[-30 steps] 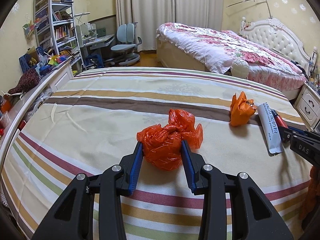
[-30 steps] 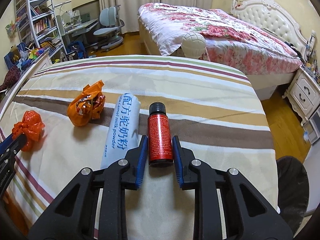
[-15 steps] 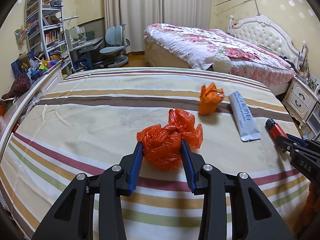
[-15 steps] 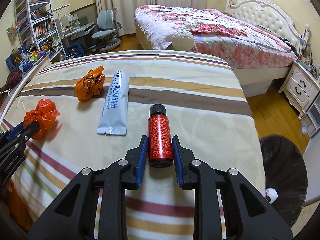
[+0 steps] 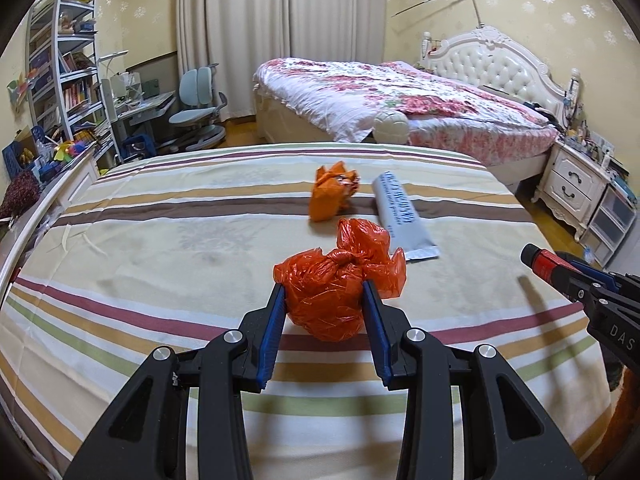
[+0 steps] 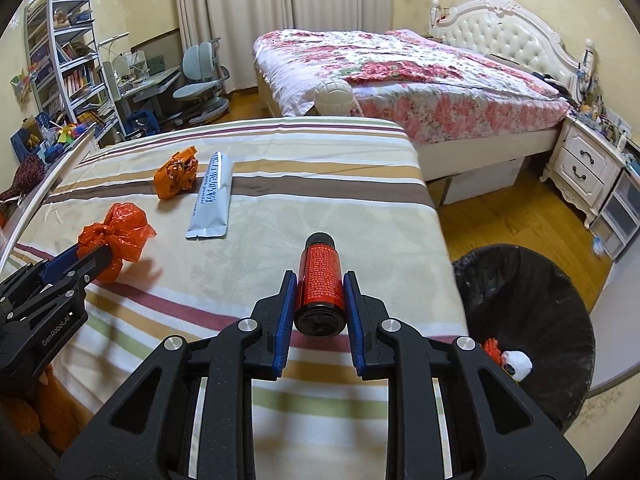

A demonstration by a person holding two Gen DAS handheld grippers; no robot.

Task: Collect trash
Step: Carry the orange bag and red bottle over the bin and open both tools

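Observation:
My left gripper (image 5: 324, 294) is shut on a knotted orange-red plastic bag (image 5: 340, 292) and holds it above the striped bed cover (image 5: 160, 240). My right gripper (image 6: 320, 284) is shut on a small red bottle (image 6: 320, 276) with a black cap, held above the bed's right side. A crumpled orange wrapper (image 5: 332, 194) and a silver-blue sachet (image 5: 402, 216) lie on the bed further off. In the right wrist view the wrapper (image 6: 176, 174), the sachet (image 6: 212, 196), the bag (image 6: 118, 236) and the left gripper (image 6: 80, 258) show at the left.
A black trash bin (image 6: 528, 320) with some trash inside stands on the wooden floor right of the bed. A floral bed (image 5: 400, 104), a white nightstand (image 5: 572, 188), a desk with chair (image 5: 192, 116) and shelves (image 5: 68, 80) stand beyond.
Both grippers have lifted and pulled back toward the bed's right side with their loads. The trash bin has come further into the right wrist view.

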